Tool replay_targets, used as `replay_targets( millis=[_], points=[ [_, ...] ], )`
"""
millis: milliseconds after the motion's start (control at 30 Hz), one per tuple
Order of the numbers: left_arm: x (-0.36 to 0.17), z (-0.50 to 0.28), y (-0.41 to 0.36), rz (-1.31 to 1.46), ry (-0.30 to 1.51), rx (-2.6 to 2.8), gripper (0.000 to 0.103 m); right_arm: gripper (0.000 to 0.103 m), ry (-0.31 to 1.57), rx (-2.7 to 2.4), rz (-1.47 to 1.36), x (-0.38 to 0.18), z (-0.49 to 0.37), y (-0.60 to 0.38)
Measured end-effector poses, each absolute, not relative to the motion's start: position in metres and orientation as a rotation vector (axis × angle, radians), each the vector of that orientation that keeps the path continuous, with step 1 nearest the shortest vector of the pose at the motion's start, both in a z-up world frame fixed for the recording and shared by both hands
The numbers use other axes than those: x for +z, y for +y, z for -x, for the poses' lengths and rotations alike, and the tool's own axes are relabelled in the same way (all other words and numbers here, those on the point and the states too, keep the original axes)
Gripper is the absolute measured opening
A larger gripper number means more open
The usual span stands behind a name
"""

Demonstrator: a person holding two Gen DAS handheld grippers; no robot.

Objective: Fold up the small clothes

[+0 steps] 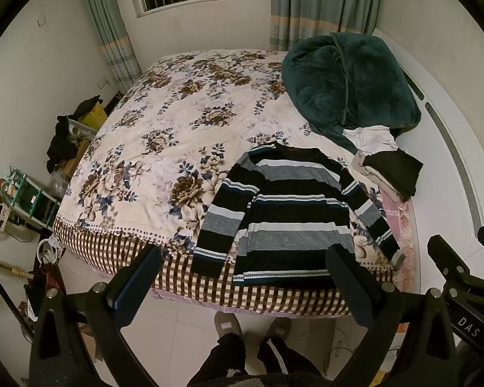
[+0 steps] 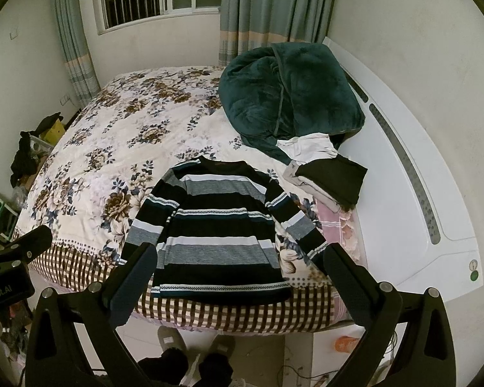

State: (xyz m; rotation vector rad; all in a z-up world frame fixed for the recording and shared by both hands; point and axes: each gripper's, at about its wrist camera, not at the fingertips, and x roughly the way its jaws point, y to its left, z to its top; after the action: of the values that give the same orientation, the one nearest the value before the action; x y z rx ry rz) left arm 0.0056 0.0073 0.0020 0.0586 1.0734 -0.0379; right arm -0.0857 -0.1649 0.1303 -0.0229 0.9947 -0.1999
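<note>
The left gripper hangs in the air off the near edge of the bed, its jaws spread wide and holding nothing. The right gripper hangs beside it, likewise spread wide and empty. Between and beyond their fingers lies the striped sweater, spread flat on the near part of the bed, front up, neck toward the far side, hem at the near edge, both sleeves angled outward. To its far right sits a small pile of folded clothes, apart from the sweater. Behind that pile a bulky dark green blanket is heaped by the white headboard. Below the grippers, the person's slippers stand on the tiled floor.
</note>
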Motion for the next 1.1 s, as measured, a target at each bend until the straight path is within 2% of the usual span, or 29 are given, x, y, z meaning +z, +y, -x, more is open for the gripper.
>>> replay_targets(
  millis=[1100],
  points=[
    [0.001,-0.003,0.006,-0.06,1.068,-0.036,0.103,0.103,0.991,-0.198,0.014,0.137,0.083,-0.165]
  ],
)
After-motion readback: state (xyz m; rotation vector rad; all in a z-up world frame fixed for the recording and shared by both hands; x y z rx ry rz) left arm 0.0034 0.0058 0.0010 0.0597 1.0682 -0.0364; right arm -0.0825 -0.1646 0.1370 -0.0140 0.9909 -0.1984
